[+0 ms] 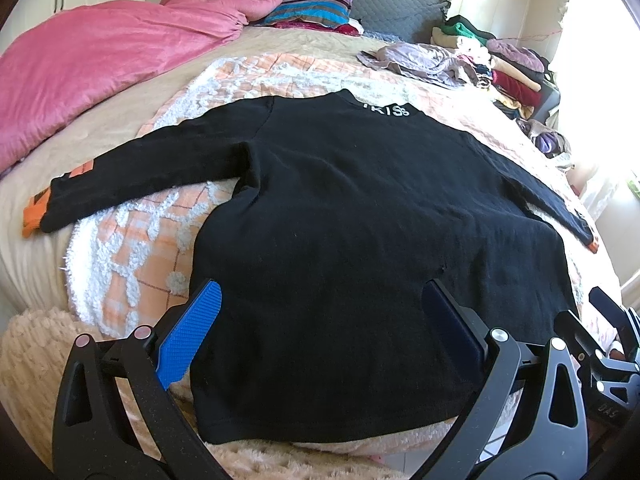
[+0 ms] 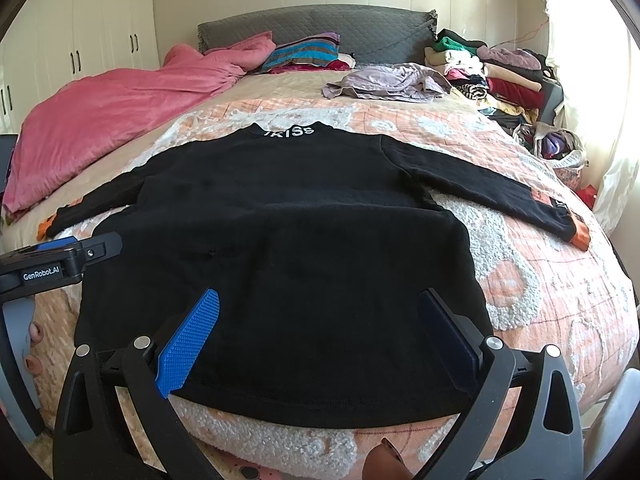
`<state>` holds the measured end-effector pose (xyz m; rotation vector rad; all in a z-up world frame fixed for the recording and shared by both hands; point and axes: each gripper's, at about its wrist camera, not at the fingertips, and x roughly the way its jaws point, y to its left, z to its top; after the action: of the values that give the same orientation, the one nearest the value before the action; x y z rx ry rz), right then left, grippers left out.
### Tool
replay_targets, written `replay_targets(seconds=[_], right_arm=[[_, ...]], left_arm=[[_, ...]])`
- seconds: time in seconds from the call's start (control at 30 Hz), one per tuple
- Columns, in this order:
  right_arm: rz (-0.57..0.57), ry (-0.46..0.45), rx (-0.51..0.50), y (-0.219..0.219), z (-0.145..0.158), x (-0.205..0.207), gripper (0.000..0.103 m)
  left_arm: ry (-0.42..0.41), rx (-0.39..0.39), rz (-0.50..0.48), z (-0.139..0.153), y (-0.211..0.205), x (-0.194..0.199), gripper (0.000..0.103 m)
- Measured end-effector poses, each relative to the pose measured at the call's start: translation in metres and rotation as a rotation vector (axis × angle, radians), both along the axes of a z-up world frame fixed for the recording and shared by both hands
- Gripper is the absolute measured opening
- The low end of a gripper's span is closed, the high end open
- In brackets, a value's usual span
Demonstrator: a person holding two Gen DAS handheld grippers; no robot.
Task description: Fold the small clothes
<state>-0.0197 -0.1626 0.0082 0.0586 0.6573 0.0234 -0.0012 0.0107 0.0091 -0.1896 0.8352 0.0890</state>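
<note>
A black long-sleeved top (image 1: 360, 208) (image 2: 288, 216) with white lettering at the collar and orange cuffs lies flat on the bed, both sleeves spread sideways, hem toward me. My left gripper (image 1: 324, 300) is open, hovering above the hem's left part, blue pads wide apart with nothing between them. My right gripper (image 2: 320, 308) is also open above the hem's right part. In the right wrist view the left gripper (image 2: 76, 252) shows at the left edge. The right gripper's body (image 1: 608, 340) shows at the right of the left wrist view.
The top rests on a peach and white tufted blanket (image 2: 520, 280) over the bed. A pink duvet (image 1: 100, 72) lies at the far left. A lilac garment (image 2: 392, 80) and a pile of clothes (image 2: 500, 72) sit at the far right near the grey headboard (image 2: 320, 28).
</note>
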Motion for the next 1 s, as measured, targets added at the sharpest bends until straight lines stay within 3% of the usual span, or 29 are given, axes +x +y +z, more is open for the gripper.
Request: replay_targets(seconds=[1.0], right_arm=[[-0.028,-0.055,0.037,0.000,0.038,0.089,0.099]], left_arm=[[0.000,-0.001,-0.004,0.017,0.018,0.073,0.094]])
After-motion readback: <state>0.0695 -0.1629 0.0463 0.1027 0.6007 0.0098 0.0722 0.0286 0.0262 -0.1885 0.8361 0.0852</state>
